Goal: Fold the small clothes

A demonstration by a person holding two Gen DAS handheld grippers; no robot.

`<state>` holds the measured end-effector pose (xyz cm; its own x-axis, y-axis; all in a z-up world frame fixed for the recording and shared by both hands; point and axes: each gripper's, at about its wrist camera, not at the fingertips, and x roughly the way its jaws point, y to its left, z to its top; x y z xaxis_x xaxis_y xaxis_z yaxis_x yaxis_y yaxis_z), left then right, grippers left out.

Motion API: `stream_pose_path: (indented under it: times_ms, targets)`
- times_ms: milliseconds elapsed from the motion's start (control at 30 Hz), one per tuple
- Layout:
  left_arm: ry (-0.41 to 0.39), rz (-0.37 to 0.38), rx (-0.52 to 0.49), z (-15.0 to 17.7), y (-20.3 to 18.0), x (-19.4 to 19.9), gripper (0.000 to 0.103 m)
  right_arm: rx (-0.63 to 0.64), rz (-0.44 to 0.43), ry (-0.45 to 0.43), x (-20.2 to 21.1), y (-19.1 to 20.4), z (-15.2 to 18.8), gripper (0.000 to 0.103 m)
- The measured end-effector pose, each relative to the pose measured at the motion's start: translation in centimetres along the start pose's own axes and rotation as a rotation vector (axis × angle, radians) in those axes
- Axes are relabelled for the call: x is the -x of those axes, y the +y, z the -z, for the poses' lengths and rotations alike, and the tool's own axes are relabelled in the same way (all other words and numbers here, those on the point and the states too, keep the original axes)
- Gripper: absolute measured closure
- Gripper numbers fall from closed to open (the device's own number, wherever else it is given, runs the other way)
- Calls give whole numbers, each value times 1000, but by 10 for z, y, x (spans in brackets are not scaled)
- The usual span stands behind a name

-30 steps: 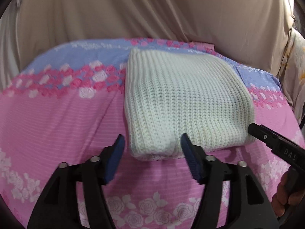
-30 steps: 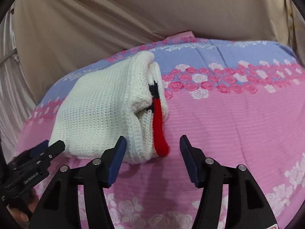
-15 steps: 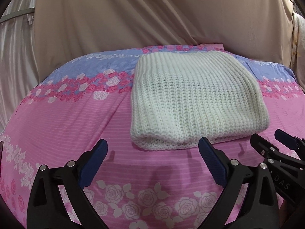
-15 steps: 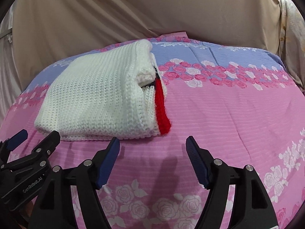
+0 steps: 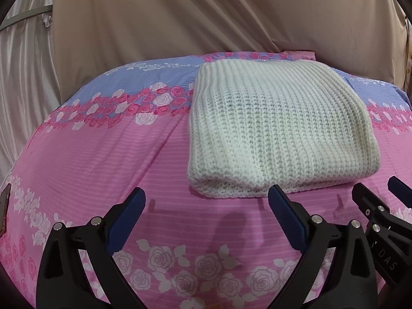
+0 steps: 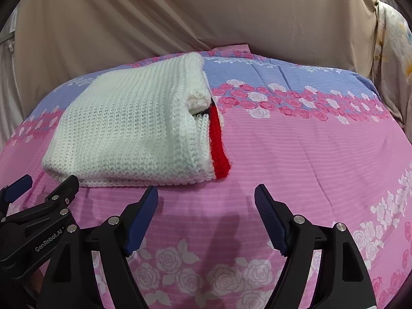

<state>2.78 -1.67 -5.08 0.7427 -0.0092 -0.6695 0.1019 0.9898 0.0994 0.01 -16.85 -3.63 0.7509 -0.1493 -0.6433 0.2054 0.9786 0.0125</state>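
Note:
A cream knitted sweater (image 5: 275, 134) lies folded into a thick rectangle on the pink floral sheet (image 5: 103, 159). From the right wrist view the same sweater (image 6: 134, 128) shows its open side, where a red and dark band (image 6: 219, 149) peeks out. My left gripper (image 5: 206, 206) hangs open just short of the sweater's near fold, holding nothing. My right gripper (image 6: 206, 203) is also open and empty, a little back from the sweater's near right corner. Each gripper shows at the edge of the other's view.
The sheet (image 6: 309, 167) turns blue with rose bands toward the back. A beige curtain (image 5: 206, 20) hangs close behind the bed. A pale patterned cloth (image 6: 391, 51) hangs at the far right. Bare sheet stretches to the right of the sweater.
Both grippers have pulled back from the sweater and spread wider; one second ago their fingers were right at its near edge. The sweater stays folded in place.

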Motion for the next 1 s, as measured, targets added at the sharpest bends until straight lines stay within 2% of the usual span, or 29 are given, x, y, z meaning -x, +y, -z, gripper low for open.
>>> stream_pose_path:
  times_ms: [133,467,1000]
  targets:
    - [9,-9,-12,0,-2,-1,9,23,11,1,1,8,1,25]
    - [25,-58,-26,0,-5,-4,10,38,43,26,-3,18,3,25]
    - [59,-54,-28,0,-5,-14,10,30,70,46,-6,22,3,25]
